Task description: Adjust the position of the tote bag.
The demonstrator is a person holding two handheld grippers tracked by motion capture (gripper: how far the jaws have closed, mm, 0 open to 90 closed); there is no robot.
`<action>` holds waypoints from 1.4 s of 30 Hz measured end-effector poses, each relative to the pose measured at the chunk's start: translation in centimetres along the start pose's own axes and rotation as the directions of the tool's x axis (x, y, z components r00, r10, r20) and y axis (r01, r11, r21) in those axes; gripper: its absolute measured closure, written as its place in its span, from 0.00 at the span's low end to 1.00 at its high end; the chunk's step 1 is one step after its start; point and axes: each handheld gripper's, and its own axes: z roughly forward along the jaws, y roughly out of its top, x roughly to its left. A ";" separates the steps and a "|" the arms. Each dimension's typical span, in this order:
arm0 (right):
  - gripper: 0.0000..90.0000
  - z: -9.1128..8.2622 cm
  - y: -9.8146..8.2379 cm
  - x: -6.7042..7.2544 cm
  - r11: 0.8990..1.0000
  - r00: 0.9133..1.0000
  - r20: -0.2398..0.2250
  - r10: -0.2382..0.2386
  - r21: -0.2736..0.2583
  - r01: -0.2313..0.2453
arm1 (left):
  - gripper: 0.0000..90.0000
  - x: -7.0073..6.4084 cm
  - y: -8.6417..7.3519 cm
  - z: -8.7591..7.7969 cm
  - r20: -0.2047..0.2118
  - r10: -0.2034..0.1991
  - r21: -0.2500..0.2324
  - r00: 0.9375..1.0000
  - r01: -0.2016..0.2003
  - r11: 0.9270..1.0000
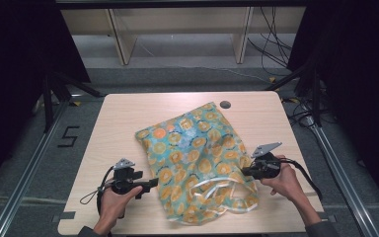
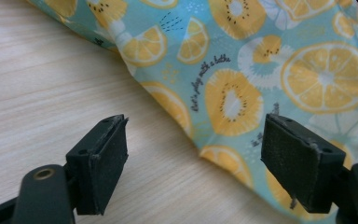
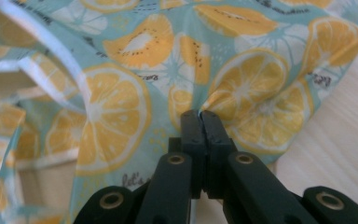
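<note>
A turquoise cloth bag (image 1: 192,148) printed with orange and lemon slices lies crumpled in the middle of the table. Its white-trimmed mouth (image 1: 222,197) gapes toward the front edge. My left gripper (image 1: 147,184) hovers at the bag's left edge, open. In the left gripper view its jaws (image 2: 196,135) stand wide apart over bare wood and the bag's hem (image 2: 223,158), pressing on nothing. My right gripper (image 1: 247,171) is at the bag's right side. In the right gripper view its jaws (image 3: 200,115) are shut on a pinched fold of the bag's cloth (image 3: 242,88), beside the open mouth (image 3: 9,79).
The light wooden table (image 1: 128,118) has a dark round cable hole (image 1: 225,104) at its back right. Behind it stand wooden shelf legs (image 1: 121,44) and loose cables (image 1: 271,44) on the floor. Metal rails (image 1: 343,173) run along both sides.
</note>
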 end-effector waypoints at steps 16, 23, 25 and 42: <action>1.00 -0.4 -1.2 2.5 1.000 0.998 -0.057 -0.026 -0.015 0.025 | 0.37 1.1 1.1 1.8 -0.055 0.058 0.055 0.997 -0.055 0.997; 1.00 -0.5 -1.1 3.5 0.999 0.997 -0.067 -0.037 0.003 0.037 | 0.97 2.7 2.1 2.6 -0.059 0.124 0.008 0.991 -0.123 0.992; 1.00 -0.3 -0.8 4.0 0.998 0.995 -0.077 -0.057 -0.017 0.056 | 0.99 3.2 2.8 2.6 -0.082 0.180 0.032 0.980 -0.178 0.983; 0.78 -0.7 -0.1 7.7 0.991 0.984 -0.122 -0.133 -0.030 0.130 | 0.61 3.5 3.5 0.0 -0.120 0.195 0.079 0.973 -0.187 0.979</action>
